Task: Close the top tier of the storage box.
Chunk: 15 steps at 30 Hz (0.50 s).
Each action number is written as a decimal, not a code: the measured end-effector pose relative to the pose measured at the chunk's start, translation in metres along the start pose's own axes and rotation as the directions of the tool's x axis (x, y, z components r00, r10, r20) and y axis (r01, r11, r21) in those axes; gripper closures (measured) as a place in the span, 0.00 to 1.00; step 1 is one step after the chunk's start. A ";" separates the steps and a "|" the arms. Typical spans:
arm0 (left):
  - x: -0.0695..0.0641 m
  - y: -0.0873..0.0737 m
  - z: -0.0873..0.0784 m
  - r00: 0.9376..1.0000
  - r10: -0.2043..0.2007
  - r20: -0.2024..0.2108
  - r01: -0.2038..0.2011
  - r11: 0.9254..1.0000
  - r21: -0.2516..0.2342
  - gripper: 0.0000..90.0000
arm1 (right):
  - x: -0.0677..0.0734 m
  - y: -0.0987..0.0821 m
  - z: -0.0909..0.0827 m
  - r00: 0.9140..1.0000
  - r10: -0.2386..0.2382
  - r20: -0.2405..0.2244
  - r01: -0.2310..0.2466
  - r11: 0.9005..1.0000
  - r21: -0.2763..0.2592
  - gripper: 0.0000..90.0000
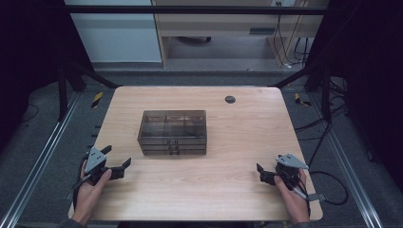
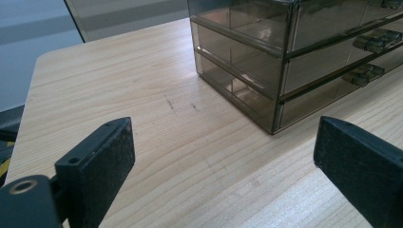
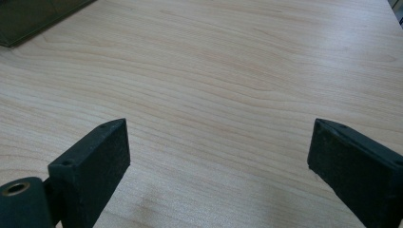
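High view: drawer box point(image 1: 172, 131) stands mid-table point(image 1: 228, 190); left gripper point(image 1: 115, 159) and right gripper point(image 1: 262, 174) rest at the near corners, well apart from it. Judged step: start position; next move calls for an approach to a drawer handle

Left gripper view: jaws wide apart, empty; handles point(image 2: 363, 74) ahead-right

Right gripper view: jaws spread, empty; box corner point(image 3: 28, 19) upper left

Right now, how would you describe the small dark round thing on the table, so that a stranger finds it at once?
Start at the light wooden table and find the smoky transparent drawer box at its middle. Look past the box toward the far edge, slightly right. There lies the dark round disc, flat in the tabletop and standing apart from the box.
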State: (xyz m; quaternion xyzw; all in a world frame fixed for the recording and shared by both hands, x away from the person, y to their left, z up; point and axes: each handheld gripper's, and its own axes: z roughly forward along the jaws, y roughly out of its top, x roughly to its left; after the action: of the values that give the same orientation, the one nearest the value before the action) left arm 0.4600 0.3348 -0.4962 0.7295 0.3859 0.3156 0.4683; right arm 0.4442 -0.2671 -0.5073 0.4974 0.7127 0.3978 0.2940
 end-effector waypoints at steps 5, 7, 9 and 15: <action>0.001 -0.001 -0.001 1.000 0.000 -0.013 0.000 1.000 -0.013 0.07 | 0.000 0.000 0.000 1.000 -0.006 -0.001 0.006 1.000 0.001 0.08; 0.001 -0.001 -0.001 1.000 -0.002 -0.015 0.002 1.000 -0.016 0.07 | 0.000 0.000 0.000 1.000 -0.003 -0.005 0.003 1.000 0.006 0.08; 0.001 -0.001 -0.001 1.000 -0.003 -0.017 0.002 1.000 -0.017 0.07 | 0.000 0.000 0.001 1.000 -0.004 -0.004 0.004 1.000 0.009 0.08; 0.002 -0.002 0.000 1.000 -0.005 -0.019 0.005 1.000 -0.023 0.07 | 0.000 0.000 0.001 1.000 -0.001 -0.006 0.001 1.000 0.008 0.08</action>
State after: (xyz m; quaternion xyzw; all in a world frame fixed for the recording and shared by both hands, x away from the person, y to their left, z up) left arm 0.4602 0.3371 -0.4977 0.7201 0.3887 0.3258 0.4736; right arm 0.4447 -0.2667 -0.5074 0.4971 0.7153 0.3963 0.2901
